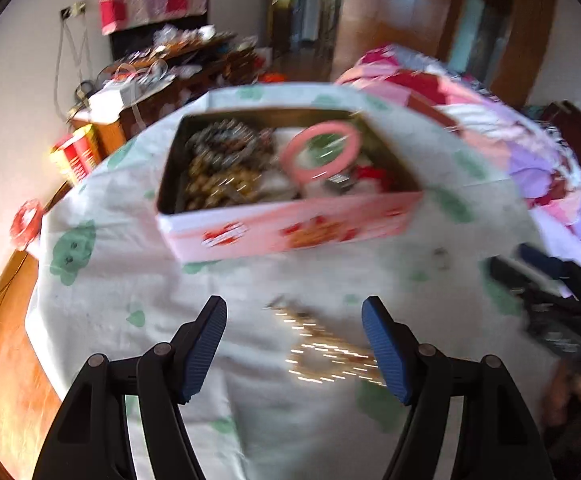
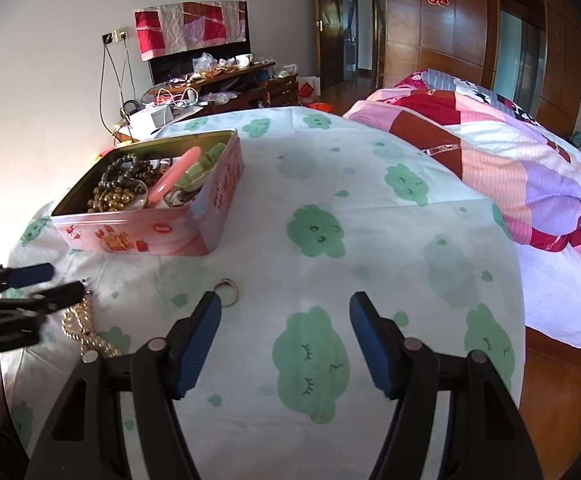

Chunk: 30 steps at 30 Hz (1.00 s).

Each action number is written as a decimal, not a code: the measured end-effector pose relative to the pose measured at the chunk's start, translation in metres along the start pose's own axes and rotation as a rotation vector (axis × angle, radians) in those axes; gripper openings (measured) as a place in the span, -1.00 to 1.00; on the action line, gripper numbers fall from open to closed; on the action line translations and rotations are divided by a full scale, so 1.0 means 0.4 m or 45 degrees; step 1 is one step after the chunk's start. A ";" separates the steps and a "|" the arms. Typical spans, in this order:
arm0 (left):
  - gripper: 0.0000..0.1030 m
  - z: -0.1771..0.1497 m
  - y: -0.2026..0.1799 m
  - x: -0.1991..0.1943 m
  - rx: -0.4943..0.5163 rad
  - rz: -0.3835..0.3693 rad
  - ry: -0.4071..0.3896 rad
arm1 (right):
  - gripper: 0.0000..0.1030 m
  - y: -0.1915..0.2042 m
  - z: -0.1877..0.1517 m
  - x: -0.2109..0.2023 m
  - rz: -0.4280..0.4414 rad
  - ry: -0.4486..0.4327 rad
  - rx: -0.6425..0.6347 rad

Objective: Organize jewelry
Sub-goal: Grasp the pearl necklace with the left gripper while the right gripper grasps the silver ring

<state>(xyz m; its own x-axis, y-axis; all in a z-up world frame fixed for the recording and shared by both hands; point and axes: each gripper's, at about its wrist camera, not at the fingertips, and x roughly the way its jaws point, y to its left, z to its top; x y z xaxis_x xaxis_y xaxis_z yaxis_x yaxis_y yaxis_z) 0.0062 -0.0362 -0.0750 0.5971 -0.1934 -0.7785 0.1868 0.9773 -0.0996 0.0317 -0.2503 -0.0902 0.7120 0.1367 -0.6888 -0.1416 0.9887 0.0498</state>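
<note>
A pink tin box [image 1: 290,224] [image 2: 150,236] stands open on the cloth. Inside lie bead bracelets [image 1: 222,160] [image 2: 122,184] and a pink bangle [image 1: 320,156] [image 2: 170,180]. A gold chain [image 1: 326,344] [image 2: 82,328] lies on the cloth in front of the box. My left gripper [image 1: 294,312] [image 2: 56,282] hovers open over the chain, which sits between its fingers without touching the pads. A small ring [image 2: 228,292] rests on the cloth just beyond the left fingertip of my right gripper [image 2: 285,304], which is open with only cloth between its fingers. The left wrist view is blurred.
A white cloth with green cloud faces [image 2: 314,232] covers the table, whose wooden edge [image 1: 6,340] shows at the left. A bed with a pink patchwork quilt [image 2: 510,160] runs along the right. A cluttered wooden cabinet [image 2: 218,88] stands behind the box.
</note>
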 end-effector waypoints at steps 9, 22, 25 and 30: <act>0.40 -0.057 -0.059 0.070 0.164 0.051 0.143 | 0.34 -0.008 -0.006 0.000 0.003 0.012 0.000; -0.16 -0.013 0.047 0.090 0.093 0.081 0.074 | 0.34 0.035 0.041 0.058 0.042 0.072 -0.086; -0.49 -0.011 0.050 0.089 0.103 0.051 0.067 | 0.30 0.045 0.051 0.077 0.075 0.099 -0.097; -0.61 -0.009 0.053 0.088 0.102 0.002 0.050 | 0.02 0.077 0.037 0.117 0.097 0.201 -0.168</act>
<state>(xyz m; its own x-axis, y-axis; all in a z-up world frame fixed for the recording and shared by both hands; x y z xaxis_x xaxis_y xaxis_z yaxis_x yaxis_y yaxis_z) 0.0286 -0.0221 -0.1066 0.5669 -0.1867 -0.8023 0.2488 0.9673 -0.0493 0.0708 -0.2126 -0.1103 0.5804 0.1892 -0.7921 -0.2871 0.9577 0.0184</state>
